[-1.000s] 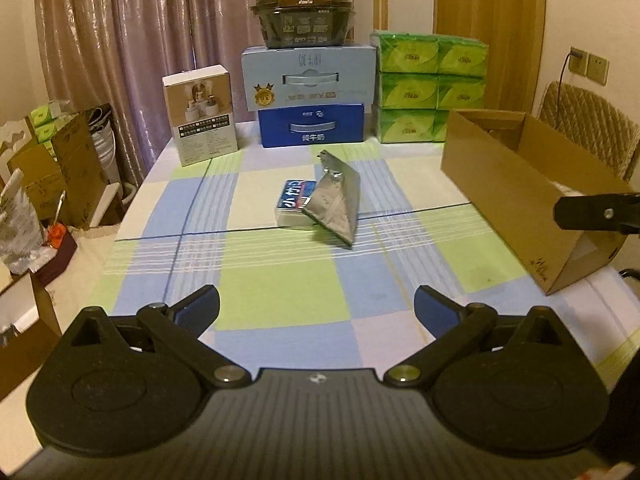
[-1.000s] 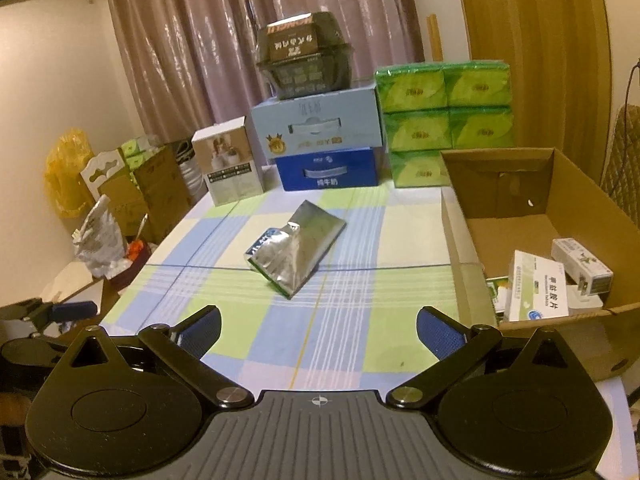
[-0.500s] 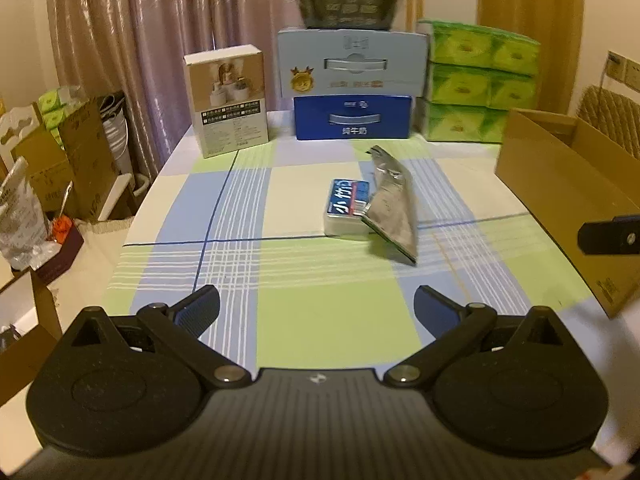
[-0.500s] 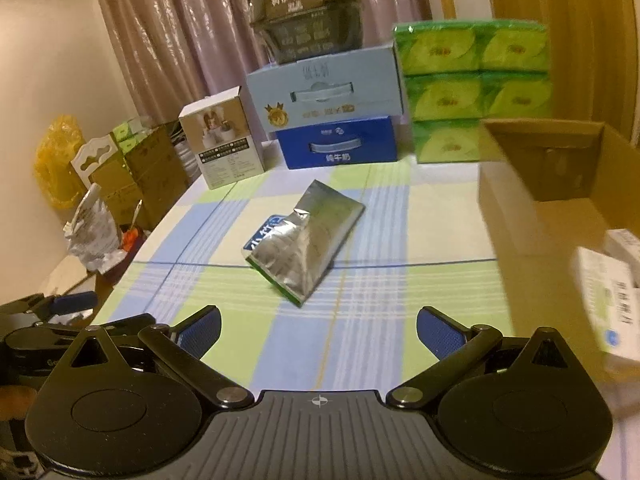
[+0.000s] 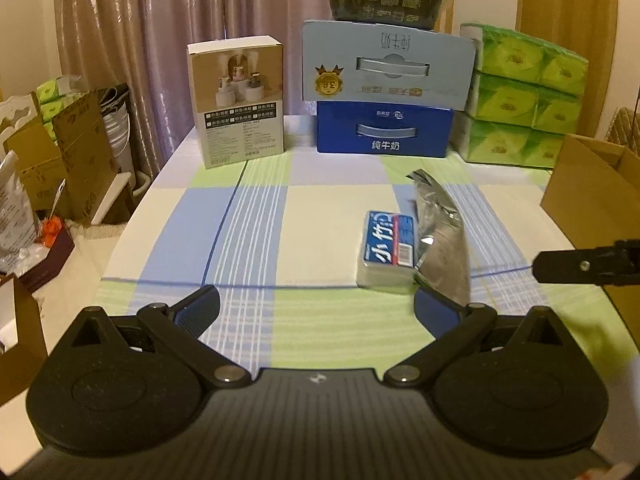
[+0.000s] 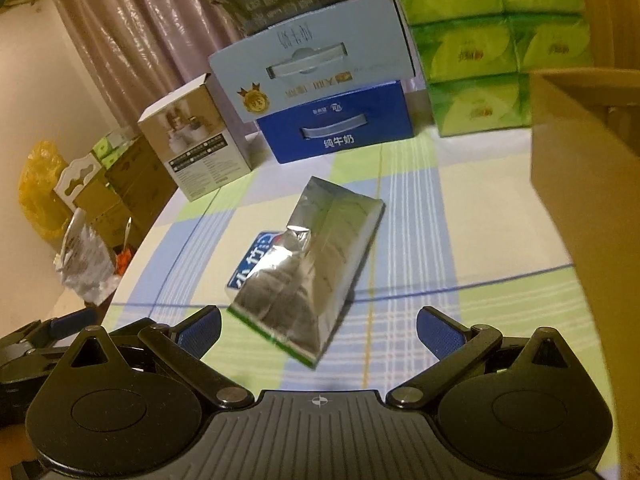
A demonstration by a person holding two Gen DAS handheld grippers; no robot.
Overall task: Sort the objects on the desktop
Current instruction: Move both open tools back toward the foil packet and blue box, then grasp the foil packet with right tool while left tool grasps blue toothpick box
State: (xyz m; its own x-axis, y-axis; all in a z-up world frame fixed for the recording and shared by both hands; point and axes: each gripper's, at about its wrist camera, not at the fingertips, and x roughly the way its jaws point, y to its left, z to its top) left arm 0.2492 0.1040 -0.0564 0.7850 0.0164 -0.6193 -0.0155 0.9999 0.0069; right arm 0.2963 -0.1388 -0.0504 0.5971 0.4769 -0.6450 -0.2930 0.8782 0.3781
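Both grippers are spread wide with nothing between the pads. The right gripper point(image 6: 318, 326) hovers just short of the silver foil pouch point(image 6: 308, 268), which leans tilted across the blue-labelled tissue pack point(image 6: 250, 260) mid-table on the checked tablecloth point(image 6: 432, 240). Pouch and pack are touching (the pouch covers most of the pack from this side). The left gripper point(image 5: 316, 308) is further back and left of the pair; in its view the tissue pack point(image 5: 386, 246) lies flat with the pouch point(image 5: 442, 236) propped on its right edge. The cardboard box point(image 5: 588, 196) sits at the table's right edge, well apart from them. Along the far edge stand a white product box point(image 5: 238, 104), stacked milk cartons point(image 5: 386, 96) and green tissue packs point(image 5: 524, 96).
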